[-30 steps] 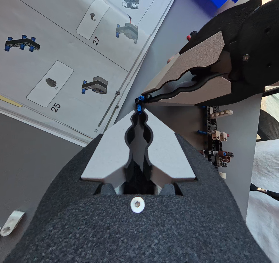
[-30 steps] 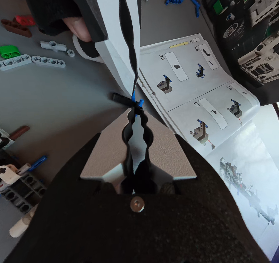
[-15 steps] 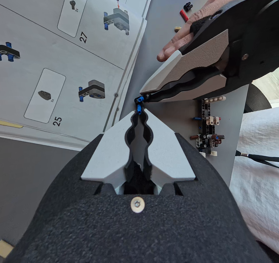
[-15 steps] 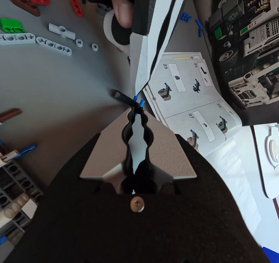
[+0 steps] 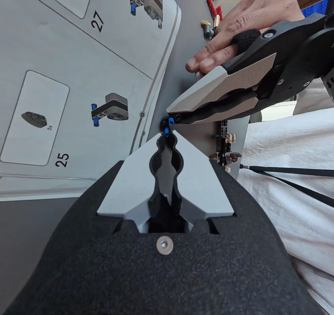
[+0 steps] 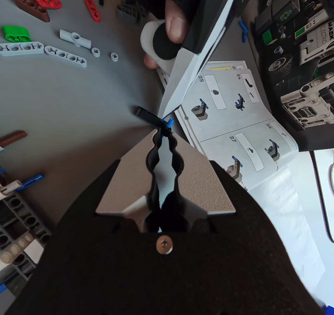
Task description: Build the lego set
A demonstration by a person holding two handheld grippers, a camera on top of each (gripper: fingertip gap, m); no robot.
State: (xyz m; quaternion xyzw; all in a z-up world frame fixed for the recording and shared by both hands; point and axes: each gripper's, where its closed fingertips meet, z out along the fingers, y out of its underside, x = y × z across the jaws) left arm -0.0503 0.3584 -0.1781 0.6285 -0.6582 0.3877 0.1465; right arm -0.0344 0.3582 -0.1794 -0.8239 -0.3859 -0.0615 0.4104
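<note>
At frame centre my left gripper [image 5: 167, 134] is clamped on a blue pin [image 5: 166, 132]; my right gripper [image 6: 163, 131] grips the black beam [image 6: 148, 115]. Risk: misalignment could eject the pin.

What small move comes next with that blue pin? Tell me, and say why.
Probably press the left gripper forward: its blue pin sits at a hole of the black beam that the right gripper clamps, not yet seated like the neighbouring blue pin.
</note>
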